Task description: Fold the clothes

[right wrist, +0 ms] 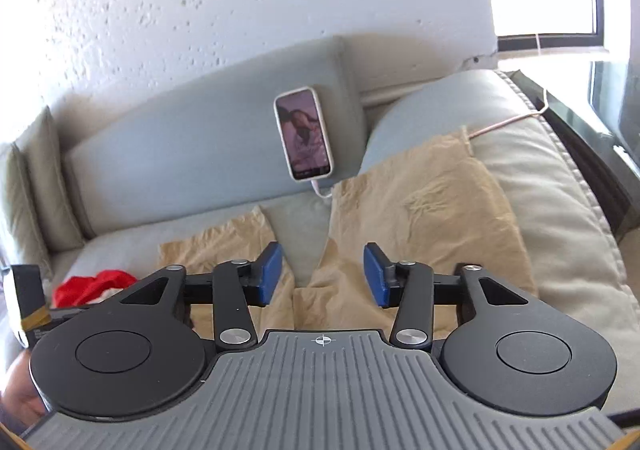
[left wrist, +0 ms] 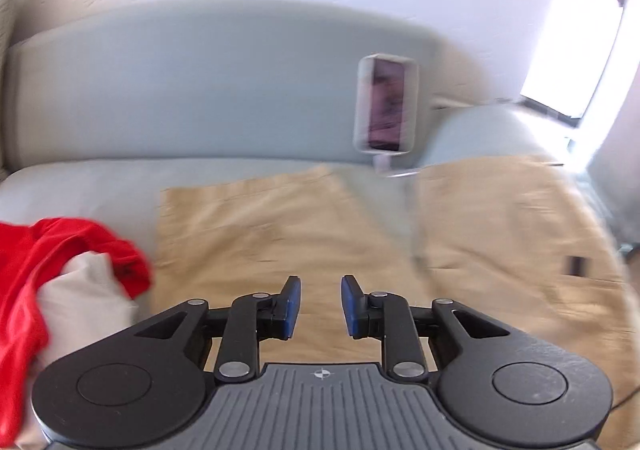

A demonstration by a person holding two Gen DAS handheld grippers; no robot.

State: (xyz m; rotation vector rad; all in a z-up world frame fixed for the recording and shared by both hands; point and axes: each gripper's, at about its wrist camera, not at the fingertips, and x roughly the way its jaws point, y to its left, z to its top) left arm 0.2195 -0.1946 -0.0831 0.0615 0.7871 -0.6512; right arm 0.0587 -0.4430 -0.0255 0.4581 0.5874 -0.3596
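Angling downward over the sofa [right wrist: 168, 154], the left gripper [left wrist: 320, 304] stands narrowly parted and the right gripper [right wrist: 323, 275] wider, both empty. Tan trousers [right wrist: 420, 218] lie flat below, a red garment [left wrist: 52, 258] at 9 o'clock.

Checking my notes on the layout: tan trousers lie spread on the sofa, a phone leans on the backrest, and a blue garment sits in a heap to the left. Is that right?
One thing is off: the heaped garment is red, not blue, as the left wrist view shows. The rest holds: the tan trousers lie spread on the sofa and the phone leans on its backrest.
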